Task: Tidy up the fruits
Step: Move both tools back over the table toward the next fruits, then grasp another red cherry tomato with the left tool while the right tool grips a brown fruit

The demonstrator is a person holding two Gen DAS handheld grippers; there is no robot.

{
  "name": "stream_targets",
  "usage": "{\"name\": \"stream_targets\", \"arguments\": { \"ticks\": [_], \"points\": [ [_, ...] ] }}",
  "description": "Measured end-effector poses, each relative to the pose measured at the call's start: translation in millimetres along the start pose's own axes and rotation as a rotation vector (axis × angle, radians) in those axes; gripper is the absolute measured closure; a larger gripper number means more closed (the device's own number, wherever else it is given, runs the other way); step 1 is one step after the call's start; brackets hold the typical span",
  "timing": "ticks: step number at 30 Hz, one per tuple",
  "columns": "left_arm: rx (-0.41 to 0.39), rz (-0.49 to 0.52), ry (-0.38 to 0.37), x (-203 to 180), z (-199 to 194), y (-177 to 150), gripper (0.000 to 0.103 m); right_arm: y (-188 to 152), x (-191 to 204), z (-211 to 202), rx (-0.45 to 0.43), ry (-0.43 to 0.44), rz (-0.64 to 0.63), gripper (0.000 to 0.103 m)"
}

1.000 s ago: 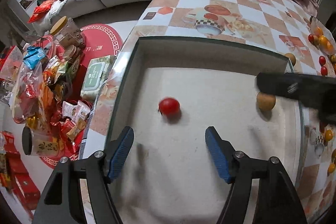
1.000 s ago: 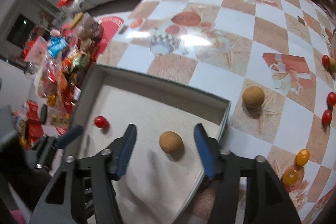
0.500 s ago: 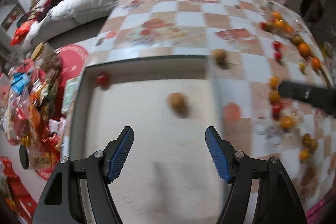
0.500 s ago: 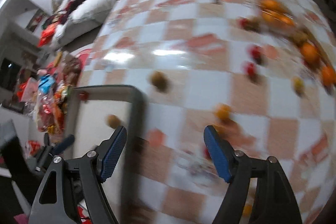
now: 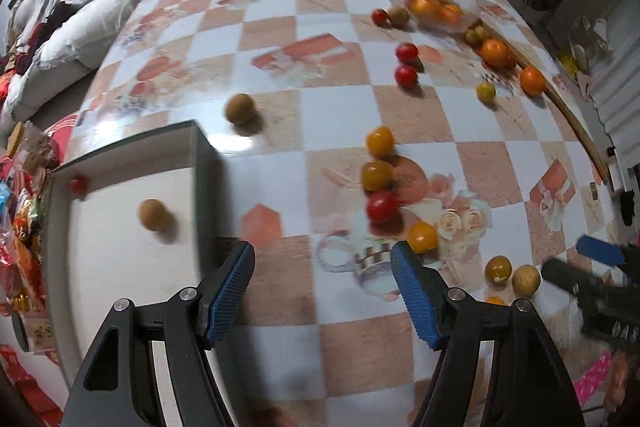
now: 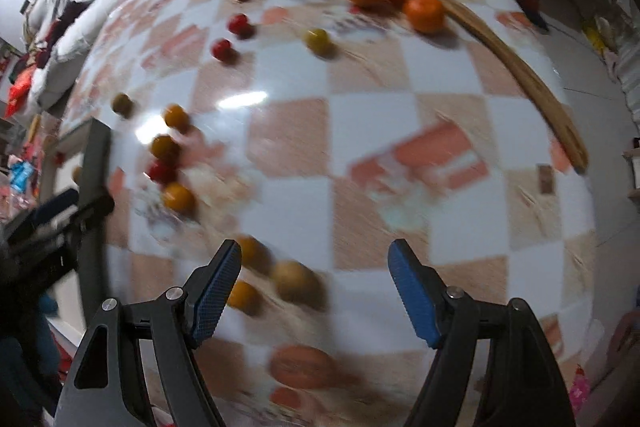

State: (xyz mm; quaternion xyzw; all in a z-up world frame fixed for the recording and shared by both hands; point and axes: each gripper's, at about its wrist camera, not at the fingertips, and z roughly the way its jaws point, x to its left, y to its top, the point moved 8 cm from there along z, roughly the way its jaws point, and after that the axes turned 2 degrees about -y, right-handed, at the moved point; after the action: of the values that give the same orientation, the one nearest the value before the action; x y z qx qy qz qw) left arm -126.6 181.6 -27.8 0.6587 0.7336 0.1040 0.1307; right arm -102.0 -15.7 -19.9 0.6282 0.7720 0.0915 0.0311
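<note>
A shallow box (image 5: 120, 267) at the left holds a brown round fruit (image 5: 153, 214) and a red cherry tomato (image 5: 79, 183). Several red, yellow and orange fruits lie loose on the checkered table, among them a red tomato (image 5: 382, 207) and a yellow one (image 5: 423, 237). My left gripper (image 5: 322, 291) is open and empty just right of the box's wall. My right gripper (image 6: 314, 297) is open and empty above the table, with a pale round fruit (image 6: 294, 281) and an orange one (image 6: 242, 295) near its left finger. The right wrist view is blurred.
A clear bowl of oranges (image 5: 430, 3) stands at the far side. A long wooden stick (image 6: 500, 55) lies along the table's right edge. A bed with pillows lies beyond the table. Snack bags (image 5: 20, 227) pile on the floor at the left.
Both grippers have swung right, away from over the box toward the loose fruit on the table. Both stay open and empty. The two fruits remain in the box.
</note>
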Motion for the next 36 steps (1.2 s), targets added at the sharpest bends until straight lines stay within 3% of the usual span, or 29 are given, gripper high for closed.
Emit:
{"name": "stream_targets", "arguments": {
  "ticks": [11, 25, 30, 34, 36],
  "points": [
    [0.025, -0.018, 0.008, -6.0, 33.1, 3.5, 0.031, -28.4, 0.9, 10.6, -0.007, -0.019, -0.142, 0.027],
    [0.028, -0.044, 0.035, -10.3, 48.0, 18.6, 0.032, -11.0, 24.9, 27.3, -0.051, -0.040, -0.208, 0.043],
    [0.038, -0.020, 0.023, -18.7, 46.0, 17.1, 0.054, -10.6, 23.7, 26.6, -0.055, -0.057, -0.211, 0.059],
    [0.039, 0.012, -0.008, -26.0, 44.5, 16.9, 0.079, -7.7, 17.8, 26.7, -0.053, -0.057, -0.189, 0.074],
    [0.040, 0.019, -0.025, -27.9, 43.4, 16.4, 0.080, -6.7, 12.7, 25.4, -0.042, -0.016, -0.154, 0.076]
  ]
}}
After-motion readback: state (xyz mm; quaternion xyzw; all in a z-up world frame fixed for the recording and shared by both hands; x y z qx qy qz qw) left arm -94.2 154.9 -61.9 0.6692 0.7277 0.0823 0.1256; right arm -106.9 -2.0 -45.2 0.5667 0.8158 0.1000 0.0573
